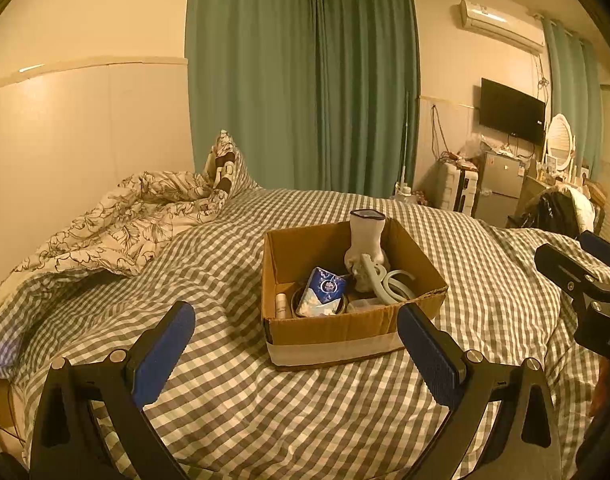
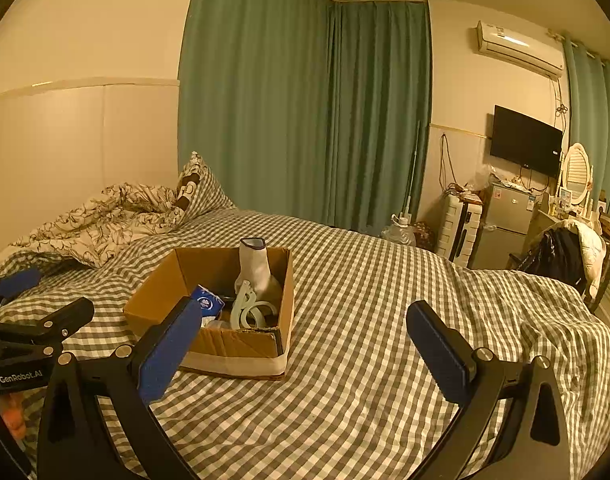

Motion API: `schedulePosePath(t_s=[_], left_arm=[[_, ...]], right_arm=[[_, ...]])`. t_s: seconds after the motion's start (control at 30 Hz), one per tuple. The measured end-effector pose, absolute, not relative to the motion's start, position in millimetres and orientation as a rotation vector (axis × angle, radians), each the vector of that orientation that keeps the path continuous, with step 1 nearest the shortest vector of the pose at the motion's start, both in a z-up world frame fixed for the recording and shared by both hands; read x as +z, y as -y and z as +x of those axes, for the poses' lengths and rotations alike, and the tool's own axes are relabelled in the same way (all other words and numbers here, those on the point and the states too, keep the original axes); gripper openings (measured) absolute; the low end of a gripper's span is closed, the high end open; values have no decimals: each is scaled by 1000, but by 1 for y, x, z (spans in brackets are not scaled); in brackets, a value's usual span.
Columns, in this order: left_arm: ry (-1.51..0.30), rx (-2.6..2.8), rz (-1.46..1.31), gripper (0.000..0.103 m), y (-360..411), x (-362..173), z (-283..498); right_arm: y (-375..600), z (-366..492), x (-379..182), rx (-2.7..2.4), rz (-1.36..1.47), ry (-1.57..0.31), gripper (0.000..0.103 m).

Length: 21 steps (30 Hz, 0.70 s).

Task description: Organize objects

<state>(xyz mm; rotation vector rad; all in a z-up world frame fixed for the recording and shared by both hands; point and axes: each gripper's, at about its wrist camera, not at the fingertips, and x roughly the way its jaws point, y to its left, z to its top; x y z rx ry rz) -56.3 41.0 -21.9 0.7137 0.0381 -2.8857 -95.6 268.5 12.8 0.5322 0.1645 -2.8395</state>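
Left tongs (image 1: 295, 330) hover low over the checked bed cover (image 1: 325, 412), spread wide and empty, aimed straight at the cardboard box (image 1: 337, 334) resting on the bed. Right tongs (image 2: 305, 326) hang level alongside, likewise spread and empty, the box off to their left. Inside the box stand a white sock (image 1: 365, 240), a blue tissue pack (image 1: 323, 292) and a pale plastic clip (image 1: 385, 282).

Cardboard box (image 2: 209, 344): right gripper's blue finger (image 2: 167, 348) covers its near corner. Blue packet (image 1: 323, 292) hides most of a round tin. Small bottle's (image 1: 281, 306) label illegible.
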Motion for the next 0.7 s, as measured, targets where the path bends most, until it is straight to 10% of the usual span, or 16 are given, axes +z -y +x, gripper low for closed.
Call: schedulePosePath(t_s=[0.7], left_arm=[[-43, -2874, 721, 103, -38, -24, -56]], right_arm=[[-264, -96, 11, -2837, 532, -166, 103]])
